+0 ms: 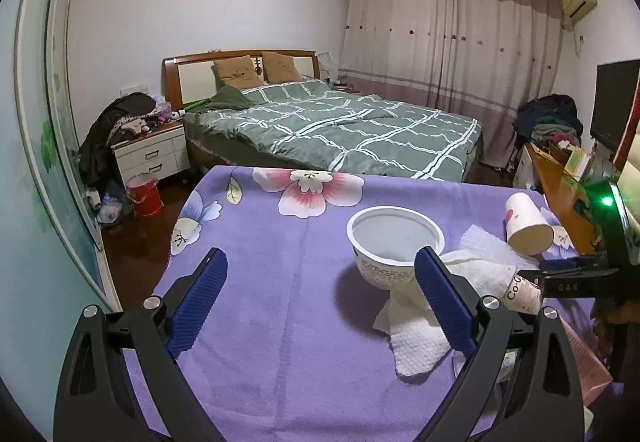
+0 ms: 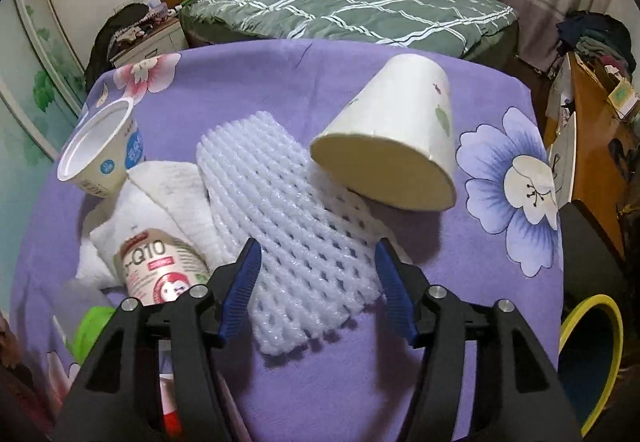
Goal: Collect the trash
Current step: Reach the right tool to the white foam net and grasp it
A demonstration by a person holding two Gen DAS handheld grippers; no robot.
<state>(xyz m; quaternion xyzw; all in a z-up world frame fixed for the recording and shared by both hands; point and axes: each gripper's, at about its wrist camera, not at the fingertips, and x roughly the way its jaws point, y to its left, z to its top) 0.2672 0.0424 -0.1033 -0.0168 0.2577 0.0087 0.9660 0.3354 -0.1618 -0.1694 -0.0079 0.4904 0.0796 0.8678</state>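
Observation:
On a purple flowered cloth (image 1: 280,282) lies the trash. An empty white yoghurt tub (image 1: 394,242) stands upright beside a crumpled paper towel (image 1: 420,326). My left gripper (image 1: 320,254) hangs open over the cloth, its right finger just in front of the tub, nothing between the pads. In the right wrist view a white foam fruit net (image 2: 296,242) lies flat, and my right gripper (image 2: 318,242) stands open astride its near end, pads not visibly pressing. A paper cup (image 2: 396,138) lies on its side on the net's far end. A Co-Q10 bottle (image 2: 160,266) rests on the towel (image 2: 168,194).
A dark bin with a yellow rim (image 2: 592,358) stands at the lower right, beside the table. A green object (image 2: 90,326) lies near the bottle. Beyond the table are a bed (image 1: 340,126), a nightstand (image 1: 152,154), a red bucket (image 1: 144,194) and a wooden cabinet (image 1: 560,194).

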